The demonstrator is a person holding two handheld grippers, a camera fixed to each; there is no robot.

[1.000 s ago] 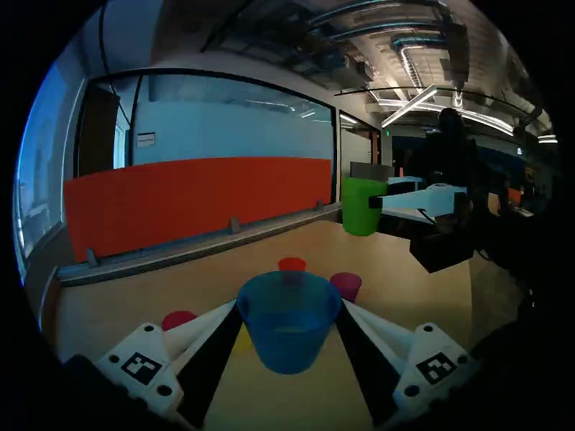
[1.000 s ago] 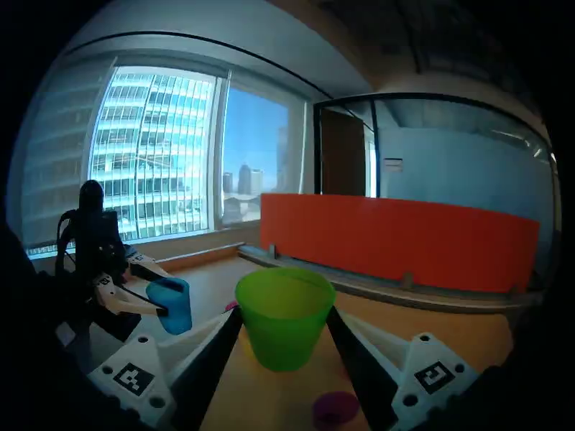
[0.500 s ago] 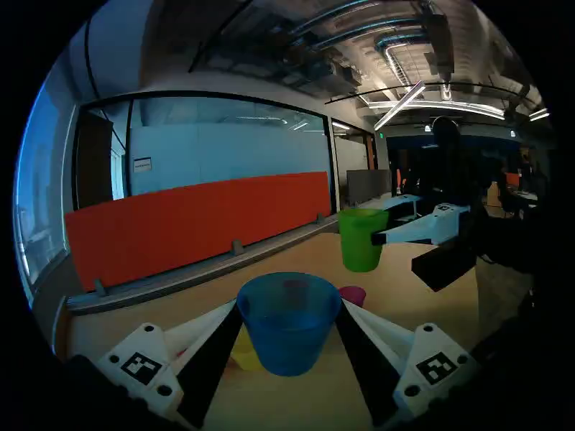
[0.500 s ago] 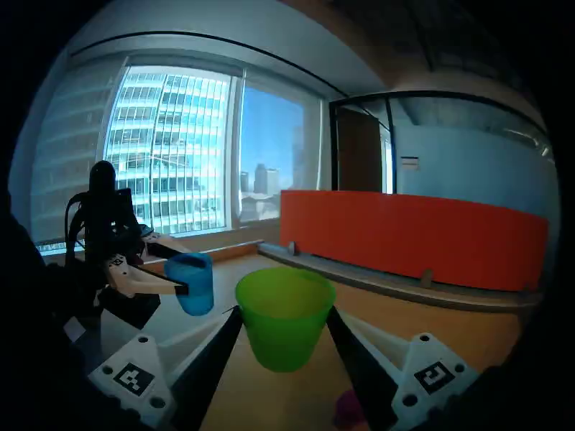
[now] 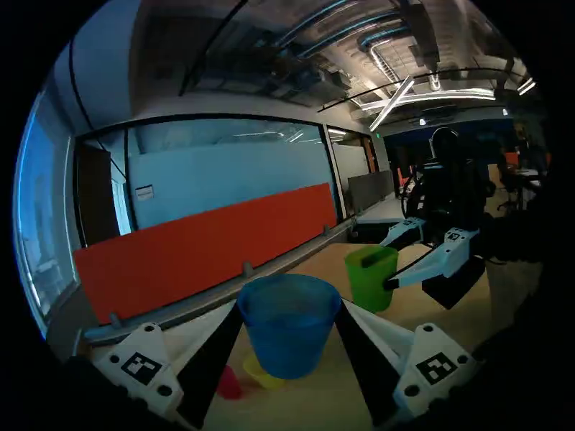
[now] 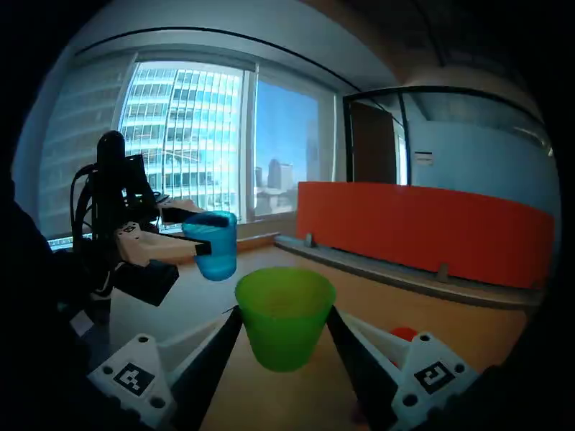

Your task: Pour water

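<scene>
The blue cup [image 5: 289,336] stands upright at the centre of the left gripper view, clenched between the two white fingers of the left gripper [image 5: 289,316], which press on its sides at 9 and 3 o'clock. I cannot tell whether there is water in it. At 2 o'clock from it, near but apart, the green cup [image 5: 369,277] is also upright, grasped by the right gripper [image 5: 394,271], which reaches in from 3 o'clock.

In the right gripper view the green cup [image 6: 285,327] sits centred with that gripper's fingers pressing on both of its sides. The blue cup hangs at 10 o'clock from it, higher in that picture and apart from it.

Below the blue cup, at 6 to 7 o'clock, a yellow cup [image 5: 260,371] and a small red cup [image 5: 228,383] rest on the wooden table [image 5: 316,399]. An orange panel [image 5: 208,248] runs along the table's far edge at 10 o'clock. In the right gripper view a window [image 6: 194,144] showing high-rise buildings fills the 11 o'clock side.
</scene>
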